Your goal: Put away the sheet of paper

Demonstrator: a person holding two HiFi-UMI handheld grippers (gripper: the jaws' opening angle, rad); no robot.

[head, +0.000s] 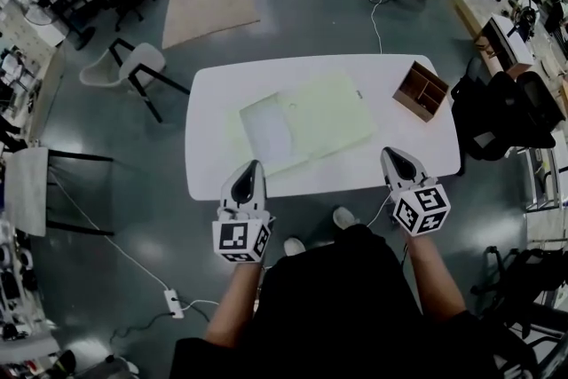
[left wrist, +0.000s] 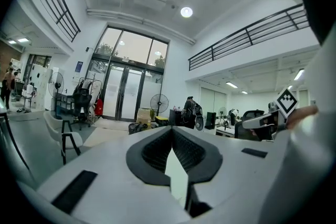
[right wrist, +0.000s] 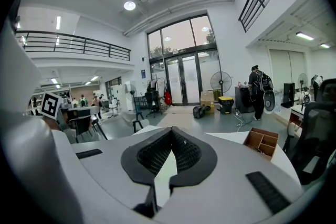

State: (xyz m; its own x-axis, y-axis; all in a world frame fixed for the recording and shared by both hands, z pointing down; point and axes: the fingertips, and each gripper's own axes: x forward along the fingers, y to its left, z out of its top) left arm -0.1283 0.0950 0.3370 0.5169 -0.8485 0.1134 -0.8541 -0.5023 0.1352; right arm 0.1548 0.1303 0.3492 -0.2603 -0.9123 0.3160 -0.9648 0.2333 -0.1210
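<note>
A white sheet of paper (head: 268,129) lies on a pale yellow-green folder (head: 330,115) in the middle of the white table (head: 209,93). My left gripper (head: 251,164) hovers at the table's near edge, just in front of the folder's left corner, its jaws shut with nothing in them. My right gripper (head: 391,153) is held over the near right part of the table, also shut and empty, clear of the folder. In the left gripper view the left gripper (left wrist: 171,130) has its tips together; the right gripper (right wrist: 171,130) looks the same in the right gripper view.
A brown wooden organiser box (head: 421,90) (right wrist: 262,141) stands at the table's far right. A white chair (head: 131,68) sits off the left corner and a black office chair (head: 497,115) at the right end. Cables and a power strip (head: 173,303) lie on the floor.
</note>
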